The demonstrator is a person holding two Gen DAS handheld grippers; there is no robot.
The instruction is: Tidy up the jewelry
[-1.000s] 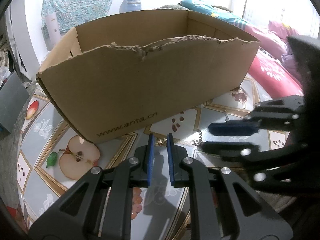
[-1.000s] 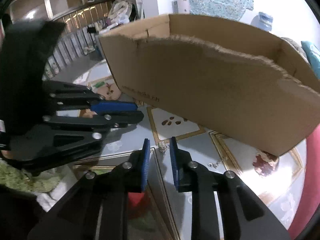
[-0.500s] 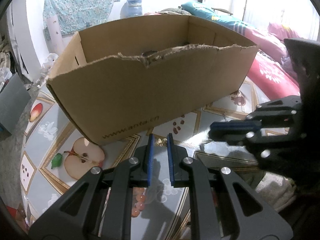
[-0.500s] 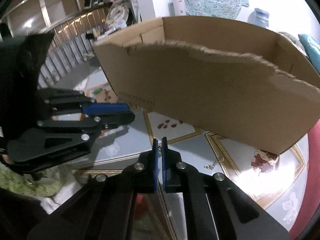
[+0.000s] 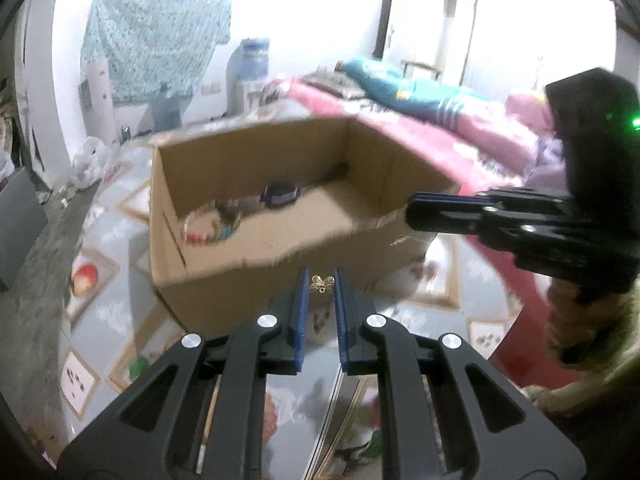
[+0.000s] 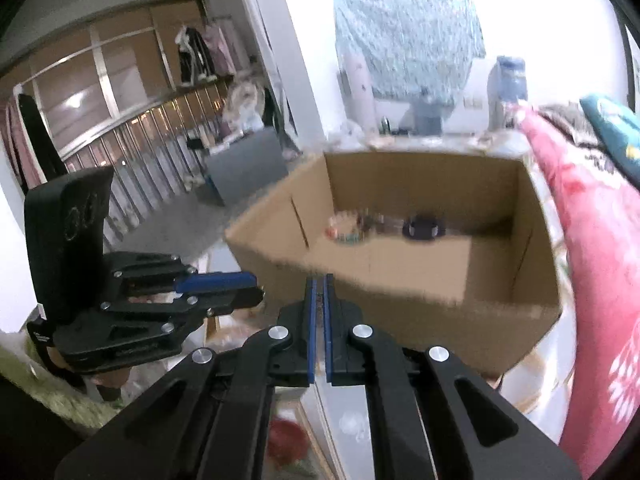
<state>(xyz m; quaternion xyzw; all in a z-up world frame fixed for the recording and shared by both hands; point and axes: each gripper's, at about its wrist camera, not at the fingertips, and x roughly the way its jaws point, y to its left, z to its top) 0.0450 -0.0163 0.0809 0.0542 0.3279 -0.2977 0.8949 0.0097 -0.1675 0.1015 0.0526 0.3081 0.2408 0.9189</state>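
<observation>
Left wrist view shows a tabletop (image 5: 108, 312) with a fruit-pattern covering, an apple print at left centre, and an open cardboard box (image 5: 256, 240) on it filling the middle of the frame. Inside the box, small blurred items and a dark round container (image 5: 281, 195) lie near its far left corner. Behind, a pink and teal bedding pile (image 5: 420, 116) runs across the upper right, a patterned blue cloth (image 5: 156, 32) hangs on the white wall at upper left, and a water jug (image 5: 248, 68) stands below it.

At bottom centre the left gripper (image 5: 321, 286) pinches a small gold butterfly charm (image 5: 322, 283) between its blue pads. The right gripper (image 5: 416, 210) enters from the right edge; in its own view the right gripper (image 6: 319, 284) has its pads almost together with only a thin slit between them, and something small and dark seems caught near the tips, too blurred to name.

Compared with half a second ago, both cameras have risen: the box interior is now visible from above, where only its outer wall showed before, and the charm has left the table
</observation>
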